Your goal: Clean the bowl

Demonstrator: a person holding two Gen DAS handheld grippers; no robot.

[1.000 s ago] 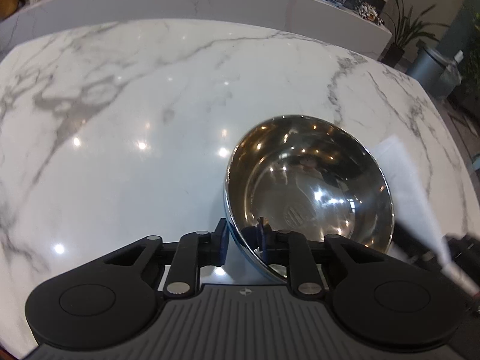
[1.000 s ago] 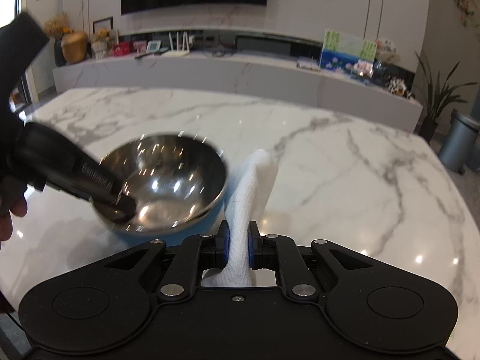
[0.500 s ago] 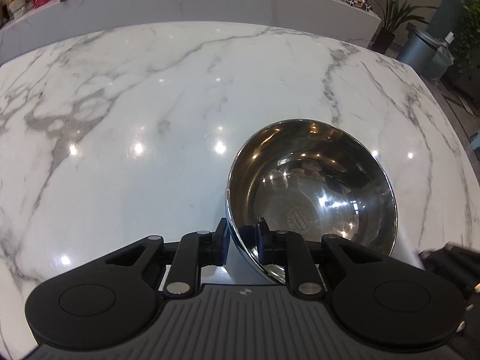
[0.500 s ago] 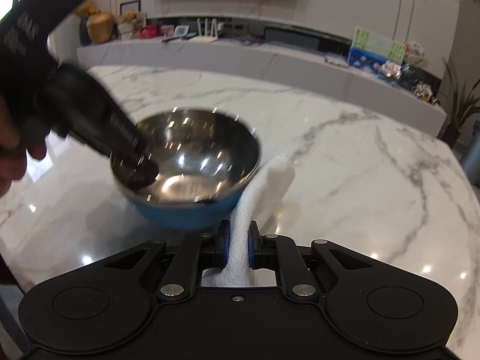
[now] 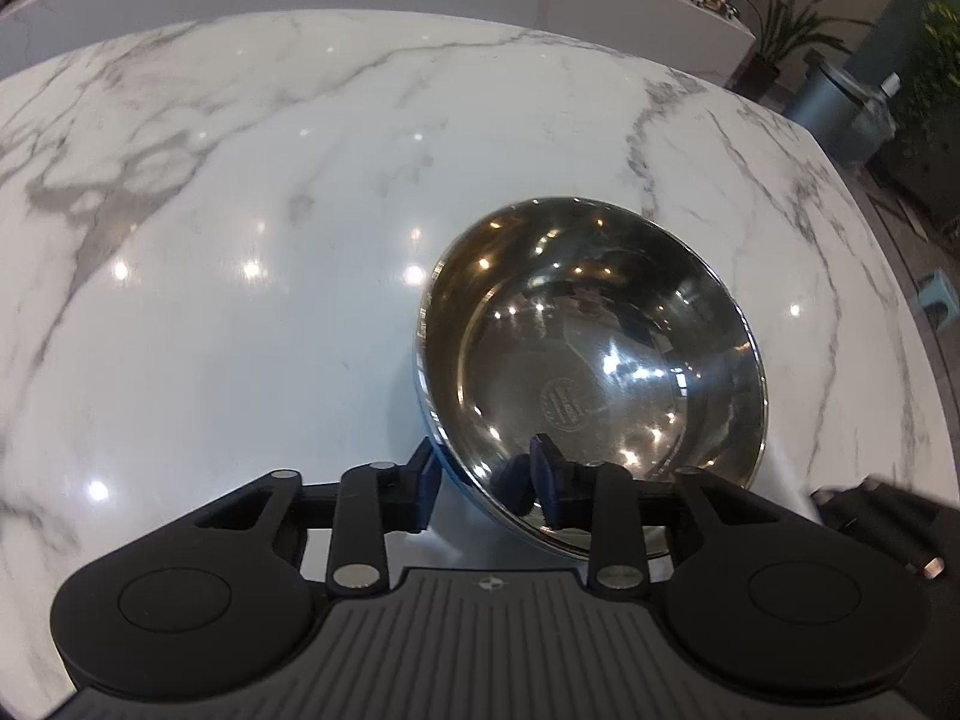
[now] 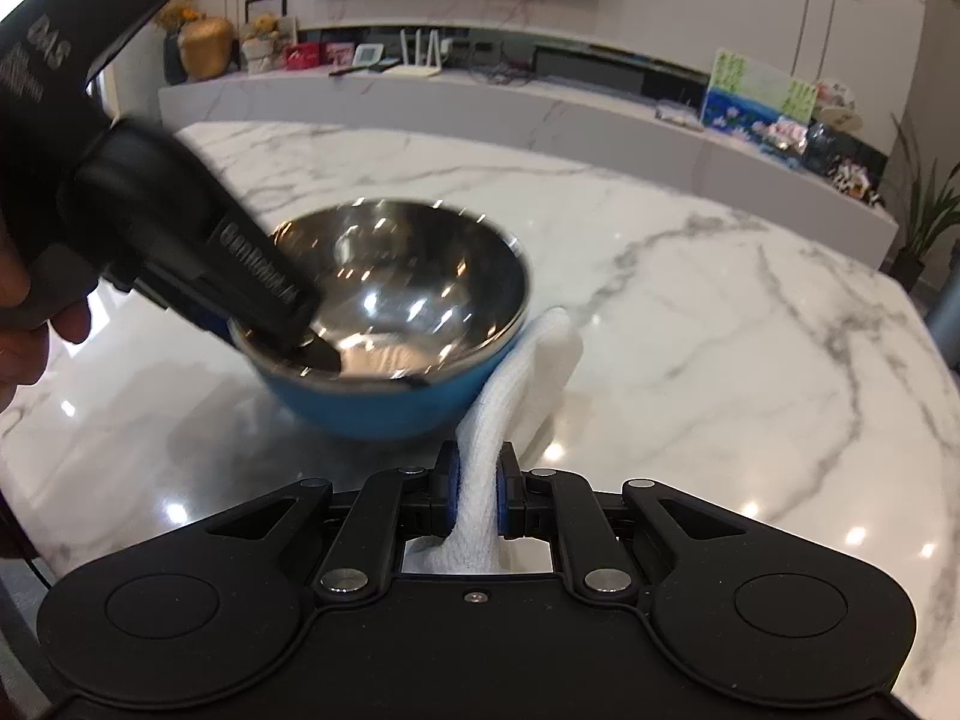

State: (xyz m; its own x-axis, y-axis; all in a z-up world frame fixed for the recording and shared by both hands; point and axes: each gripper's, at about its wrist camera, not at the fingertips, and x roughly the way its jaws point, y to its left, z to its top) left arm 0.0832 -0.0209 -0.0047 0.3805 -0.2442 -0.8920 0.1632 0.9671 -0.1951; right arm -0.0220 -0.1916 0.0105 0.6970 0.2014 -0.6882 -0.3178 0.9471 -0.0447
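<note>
1. Bowl [image 5: 591,372] – steel inside, blue outside – sits on the marble desk [image 5: 240,240], right of centre in the left wrist view.
2. Left claw [image 5: 486,483]: jaws straddle the bowl's near rim, one finger inside, one outside. They have just been opening; a visible gap on the outer side, so the rim is between the pads but not pinched.
3. Right claw [image 6: 476,489]: pressed together on a white cloth [image 6: 522,372] – cloth's free end lies against the bowl's blue outer wall.
4. A hand [image 6: 30,324] shows at the left edge of the right wrist view.
</note>
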